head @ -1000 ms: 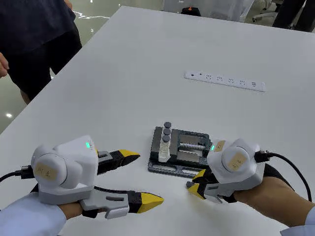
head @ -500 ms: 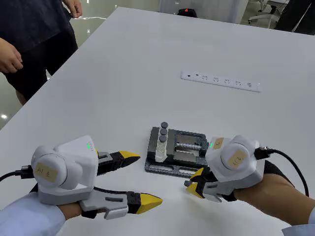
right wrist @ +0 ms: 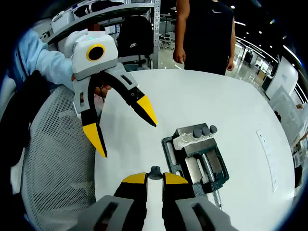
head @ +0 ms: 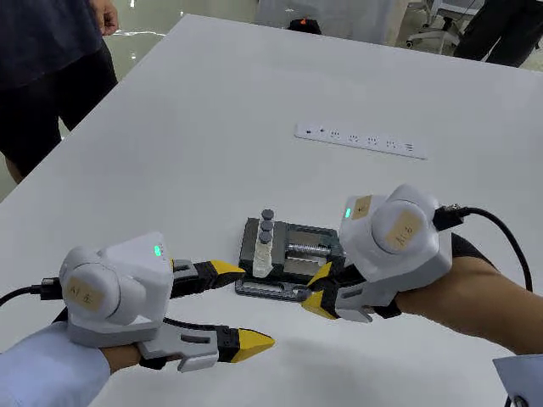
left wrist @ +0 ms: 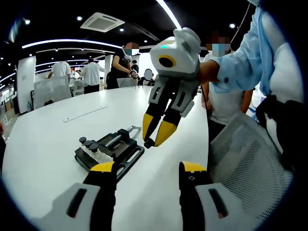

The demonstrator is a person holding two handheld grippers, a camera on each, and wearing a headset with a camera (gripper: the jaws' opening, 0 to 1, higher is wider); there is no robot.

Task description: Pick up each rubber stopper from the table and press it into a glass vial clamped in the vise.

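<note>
I have a rubber stopper point(right wrist: 155, 172) pinched between the tips of my right claw point(right wrist: 155, 180), which hangs off the desk point(head: 212, 127) just beside the vise point(right wrist: 197, 161). My left claw point(left wrist: 147, 169) is spread wide with nothing in it, and sits off to the vise's other side.

Three vials in the clamped row wear dark stoppers point(right wrist: 204, 131). The clear glass at the near end of the row point(head: 260, 261) looks open, though it is too small for me to be sure.

I judge this to be the carrying step for the last stopper. The next move is to bring it over that open mouth, set it upright and centred, then press straight down without sliding along the glass. My left claw should keep out of the way.
</note>
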